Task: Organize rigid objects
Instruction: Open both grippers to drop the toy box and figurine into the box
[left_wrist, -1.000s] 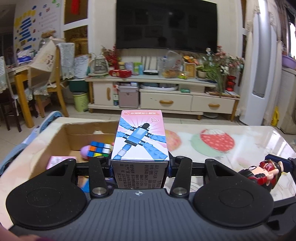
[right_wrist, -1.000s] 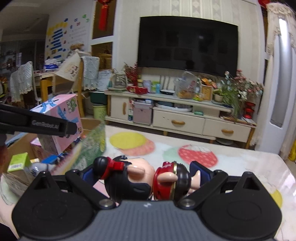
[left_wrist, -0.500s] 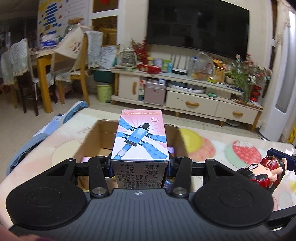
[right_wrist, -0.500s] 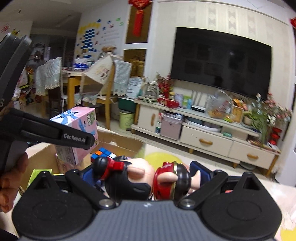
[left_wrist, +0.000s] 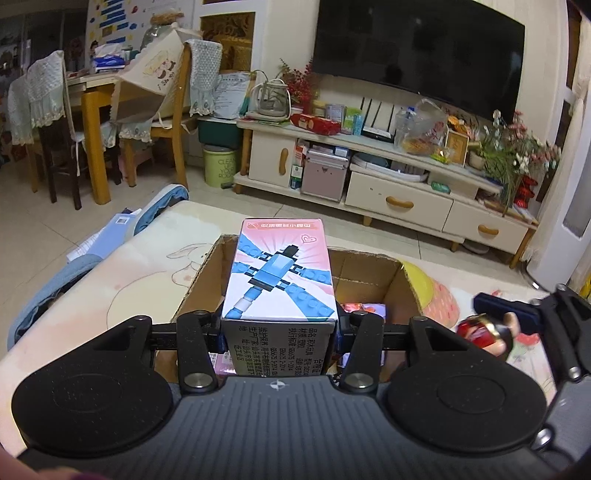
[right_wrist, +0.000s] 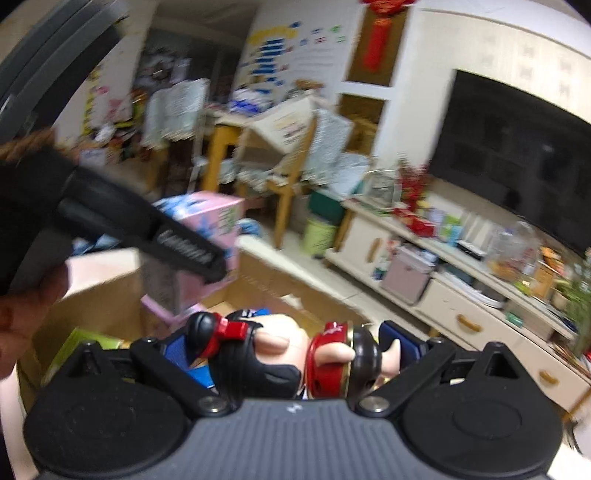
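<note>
Pink box (left_wrist: 282, 273) with blue brick-built dragonfly print, printed text on near grey face, held upright in left gripper (left_wrist: 280, 328), above open cardboard carton (left_wrist: 369, 271). Carton sits on surface, flaps open, pink packets and other small items inside, partly hidden. Figurine (right_wrist: 295, 358), black hair, red bands, peach skin, lies sideways clamped in right gripper (right_wrist: 291, 354), over the carton's near edge; right view blurred.

Left claw (left_wrist: 279, 328) and right claw (right_wrist: 295, 354) (both level) clamped tight.
</note>
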